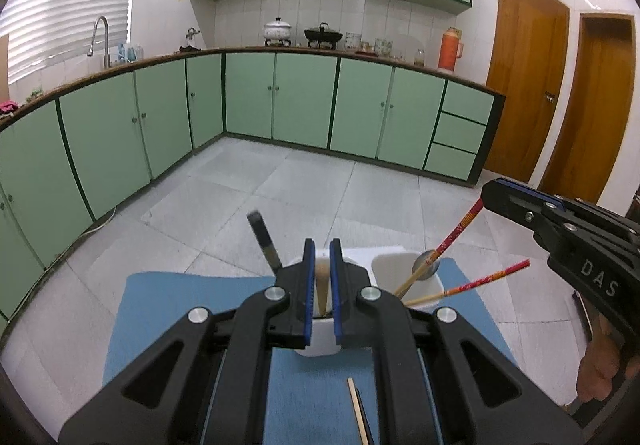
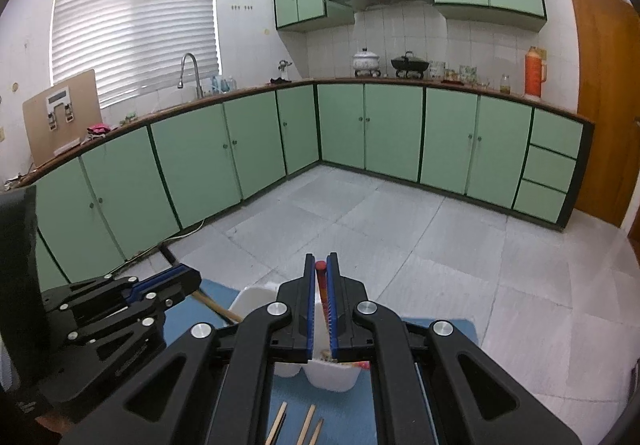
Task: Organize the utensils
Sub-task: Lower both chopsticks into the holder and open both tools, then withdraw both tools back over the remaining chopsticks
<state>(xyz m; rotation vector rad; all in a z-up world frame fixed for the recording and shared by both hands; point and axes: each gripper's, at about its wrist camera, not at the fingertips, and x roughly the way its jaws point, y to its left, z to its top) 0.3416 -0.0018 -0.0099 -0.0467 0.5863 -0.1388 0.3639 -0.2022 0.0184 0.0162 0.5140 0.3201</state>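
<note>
Right hand-held gripper (image 2: 321, 305) clamps red chopstick (image 2: 320, 279), upright, tip up.

The left gripper (image 1: 322, 269) hides most of the white holder (image 1: 320, 341) behind its jaws, and the dark handle (image 1: 264, 241) standing beside it is blurred at its top. In the right wrist view the pale sticks (image 2: 306, 425) on the blue mat (image 2: 320, 409) are cut off by the bottom edge, and the right gripper (image 2: 321, 277) covers the red chopstick (image 2: 320, 277) below its tip
</note>
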